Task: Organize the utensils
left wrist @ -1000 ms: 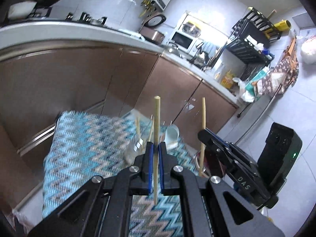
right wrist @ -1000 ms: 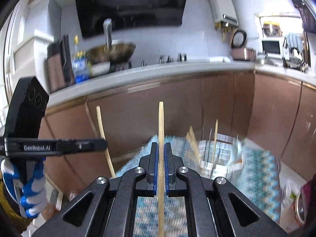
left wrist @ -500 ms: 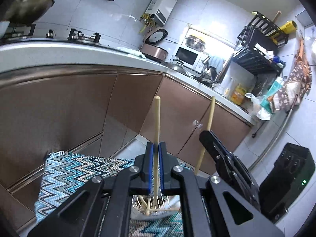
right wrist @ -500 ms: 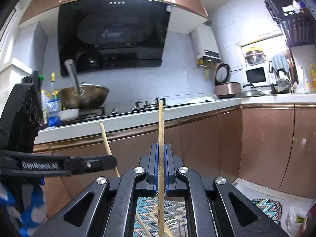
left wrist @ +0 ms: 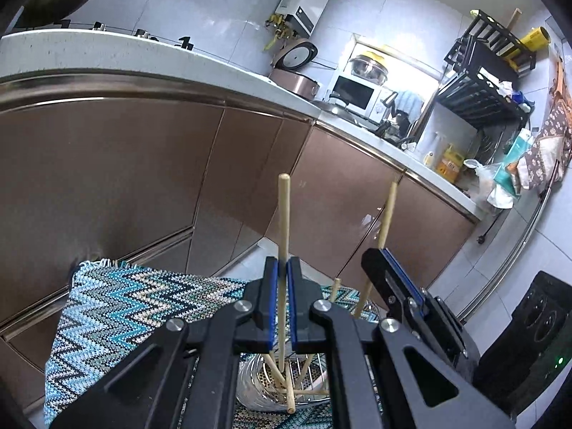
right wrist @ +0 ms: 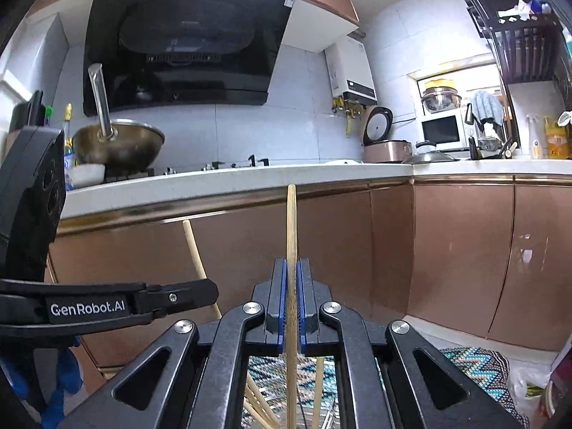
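My left gripper (left wrist: 281, 268) is shut on a wooden chopstick (left wrist: 284, 221) held upright, its lower end inside a metal utensil holder (left wrist: 250, 389) that stands on a zigzag blue cloth (left wrist: 125, 307). Several chopsticks lean in the holder. My right gripper (right wrist: 291, 271) is shut on another upright chopstick (right wrist: 291, 228) just above the same holder (right wrist: 321, 407). In the left wrist view the right gripper (left wrist: 389, 279) sits close on the right with its chopstick (left wrist: 388, 211). In the right wrist view the left gripper (right wrist: 200, 291) is at the left.
Brown kitchen cabinets (right wrist: 461, 250) and a white counter (right wrist: 250, 175) stand behind the cloth. A wok (right wrist: 118, 143), rice cooker (right wrist: 382, 143) and microwave (right wrist: 441, 132) are on the counter. A black rack (left wrist: 482, 82) hangs at the right.
Both grippers have tilted upward and moved over the holder. The holder went from ahead of the fingers to beneath them, and the chopsticks' lower ends now reach into it.
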A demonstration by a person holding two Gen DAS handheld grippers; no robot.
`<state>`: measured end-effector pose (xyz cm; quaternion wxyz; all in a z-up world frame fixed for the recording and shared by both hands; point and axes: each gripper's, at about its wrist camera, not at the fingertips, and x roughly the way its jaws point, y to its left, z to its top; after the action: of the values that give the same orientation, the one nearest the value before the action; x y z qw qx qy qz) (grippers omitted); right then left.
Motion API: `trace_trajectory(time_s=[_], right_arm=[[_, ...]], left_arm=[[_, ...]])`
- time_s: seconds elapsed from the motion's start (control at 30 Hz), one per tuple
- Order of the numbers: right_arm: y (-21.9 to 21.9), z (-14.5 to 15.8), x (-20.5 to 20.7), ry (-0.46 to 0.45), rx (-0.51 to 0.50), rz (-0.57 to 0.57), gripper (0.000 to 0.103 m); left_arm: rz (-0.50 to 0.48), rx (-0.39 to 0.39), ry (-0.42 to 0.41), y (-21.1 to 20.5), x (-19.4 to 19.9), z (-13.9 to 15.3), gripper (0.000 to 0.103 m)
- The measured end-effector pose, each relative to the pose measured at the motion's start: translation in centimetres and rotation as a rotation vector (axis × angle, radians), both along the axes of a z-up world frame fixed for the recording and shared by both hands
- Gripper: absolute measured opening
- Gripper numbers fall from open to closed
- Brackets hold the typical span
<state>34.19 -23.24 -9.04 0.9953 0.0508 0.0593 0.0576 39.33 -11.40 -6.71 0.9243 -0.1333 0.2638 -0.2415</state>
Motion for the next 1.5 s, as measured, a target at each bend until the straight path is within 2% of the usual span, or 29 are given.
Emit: trace_trajectory(time_s=[0.17, 0.23, 0.27, 0.3, 0.37, 0.47, 0.57, 0.63, 0.7, 0.77, 0.83, 1.0, 1.2, 1.43, 1.5], right_arm=[[-0.8, -1.3, -1.3, 0.024, 0.009, -0.032, 0.007], [-1.2, -1.1, -2.1, 0.020, 0.022, -0.043, 0.018], [-1.4, -1.0, -2.6, 0.017, 0.026, -0.050, 0.029], [-1.6, -0.7, -3.2, 0.010, 0.028, -0.058, 0.035], [-1.9, 0.1, -4.6, -0.003, 0.030, -0.067, 0.035], [-2.5, 1.5, -6.6, -0.020, 0.038, -0.086, 0.046], [-2.6, 2.6, -8.8, -0.032, 0.035, -0.101, 0.054], [-2.6, 3.4, -10.7, -0.037, 0.027, -0.111, 0.059], [-2.7, 3.9, -12.2, -0.026, 0.020, -0.129, 0.073], [-2.7, 4.3, -14.1, -0.019, 0.018, -0.151, 0.079], [-2.8, 4.7, -15.5, 0.005, 0.006, -0.172, 0.087], [-2.8, 4.8, -19.3, 0.060, -0.025, -0.215, 0.102], [-3.2, 4.7, -23.3, 0.105, -0.025, -0.245, 0.103], [-3.5, 4.6, -26.9, 0.117, -0.007, -0.259, 0.103], [-3.7, 4.6, -27.9, 0.110, -0.004, -0.267, 0.103]], left_arm=[[0.011, -0.002, 0.003, 0.1, -0.8, -0.5, 0.005], [0.012, -0.004, 0.003, 0.4, -1.3, -0.3, 0.006], [0.019, 0.001, -0.002, 0.5, -1.7, -0.1, 0.006], [0.022, 0.004, -0.006, 0.6, -2.0, 0.1, 0.006], [0.028, 0.005, -0.014, 1.0, -2.9, 0.6, 0.007], [0.038, -0.006, -0.022, 1.8, -4.6, 1.5, 0.009], [0.050, -0.015, -0.027, 2.8, -6.5, 2.3, 0.020], [0.061, -0.015, -0.029, 3.4, -8.0, 2.9, 0.034], [0.078, -0.012, -0.040, 4.1, -9.4, 3.4, 0.036], [0.098, 0.008, -0.062, 4.7, -11.2, 4.0, 0.039], [0.119, 0.022, -0.072, 5.4, -12.9, 4.4, 0.051], [0.216, 0.085, -0.129, 7.1, -17.6, 5.1, 0.058], [0.307, 0.179, -0.181, 8.6, -22.5, 5.8, 0.067], [0.371, 0.244, -0.252, 8.7, -28.0, 6.6, 0.069], [0.385, 0.262, -0.267, 8.6, -29.1, 6.8, 0.074]])
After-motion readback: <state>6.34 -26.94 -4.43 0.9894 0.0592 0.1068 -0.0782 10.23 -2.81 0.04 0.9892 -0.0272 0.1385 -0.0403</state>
